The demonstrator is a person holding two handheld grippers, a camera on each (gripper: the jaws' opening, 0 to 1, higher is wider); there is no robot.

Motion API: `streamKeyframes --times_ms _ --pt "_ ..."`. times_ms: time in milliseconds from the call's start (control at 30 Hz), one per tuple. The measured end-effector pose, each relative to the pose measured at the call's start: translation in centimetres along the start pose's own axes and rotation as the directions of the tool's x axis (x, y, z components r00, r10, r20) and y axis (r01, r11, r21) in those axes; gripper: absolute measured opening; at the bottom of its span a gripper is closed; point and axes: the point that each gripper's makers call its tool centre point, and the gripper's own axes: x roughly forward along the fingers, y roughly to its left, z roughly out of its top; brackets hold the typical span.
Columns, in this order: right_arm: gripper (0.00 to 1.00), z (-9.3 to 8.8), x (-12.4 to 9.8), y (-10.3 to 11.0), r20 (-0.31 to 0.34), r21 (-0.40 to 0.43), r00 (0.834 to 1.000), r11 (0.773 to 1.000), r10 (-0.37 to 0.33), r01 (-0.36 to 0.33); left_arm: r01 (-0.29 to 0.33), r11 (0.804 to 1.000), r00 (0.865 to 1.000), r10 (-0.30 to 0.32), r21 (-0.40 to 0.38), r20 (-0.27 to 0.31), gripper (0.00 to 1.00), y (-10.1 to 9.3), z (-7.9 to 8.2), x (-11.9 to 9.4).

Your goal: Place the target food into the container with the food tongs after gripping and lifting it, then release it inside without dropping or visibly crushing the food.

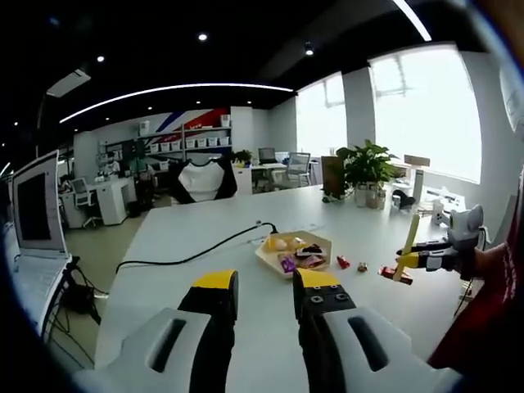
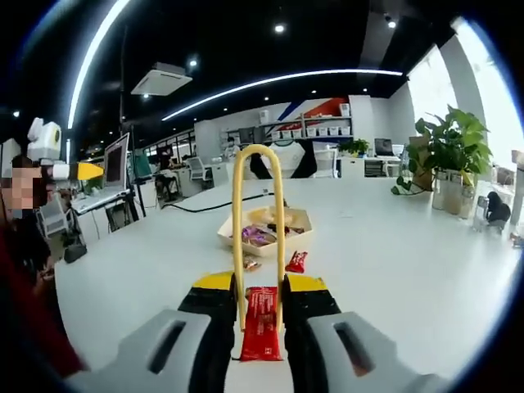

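right claw [image 2: 260,307]: clenched on yellow u-shaped food tongs [image 2: 257,213], so squeezing the claw closes the tips.
target food: red rectangular snack packet [image 2: 261,323] pinched between the tong tips, lifted off the white desk [image 2: 393,246].
container: shallow beige tray [image 2: 266,228] ahead, already holding wrapped snacks; packet not yet over it.
left claw [image 1: 266,295]: released, holding nothing, idle above the desk.
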Motion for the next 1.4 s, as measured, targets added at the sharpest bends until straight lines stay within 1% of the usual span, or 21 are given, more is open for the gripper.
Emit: streamKeyframes --times_ms 200,333,400,500,567,833,933,1167,1400 --pt "0.17 3.2 1.3 -0.2 0.048 -0.027 0.999 0.999 0.019 -0.018 -0.022 1.000 1.000 0.023 -0.017 0.002 0.28 0.8 -0.3 -0.8" --pt "0.17 5.0 2.2 -0.2 0.068 -0.042 0.997 0.999 0.034 -0.031 -0.043 0.999 0.999 0.043 -0.026 0.007 0.28 1.5 -0.4 -1.3" --pt "0.17 5.8 2.7 -0.3 0.076 -0.052 0.996 0.998 0.041 -0.037 -0.051 0.998 0.999 0.051 -0.030 0.007 0.28 1.7 -0.6 -1.6" --pt "0.17 6.8 3.4 -0.5 0.088 -0.033 0.995 0.998 0.053 -0.051 -0.061 0.997 0.998 0.061 -0.036 0.004 0.27 2.0 -0.9 -1.9" --pt "0.17 7.4 4.0 -0.7 0.093 -0.034 0.994 0.998 0.056 -0.053 -0.065 0.997 0.998 0.066 -0.042 0.001 0.27 2.1 -1.2 -2.1" --pt "0.17 10.6 6.9 -0.7 0.126 -0.073 0.989 0.994 0.084 -0.075 -0.105 0.993 0.994 0.104 -0.058 -0.013 0.26 3.1 -2.2 -3.2" --pt "0.17 11.4 7.9 -0.5 0.138 -0.078 0.986 0.994 0.091 -0.081 -0.115 0.991 0.993 0.115 -0.067 -0.014 0.26 3.4 -2.4 -3.6" --pt "0.17 13.4 11.4 -0.6 0.160 -0.070 0.982 0.994 0.098 -0.087 -0.138 0.988 0.990 0.137 -0.074 -0.020 0.26 3.8 -2.8 -4.2" --pt "0.17 14.3 14.4 -0.6 0.165 -0.046 0.981 0.994 0.103 -0.097 -0.158 0.985 0.987 0.156 -0.073 -0.041 0.25 3.8 -3.6 -4.9"
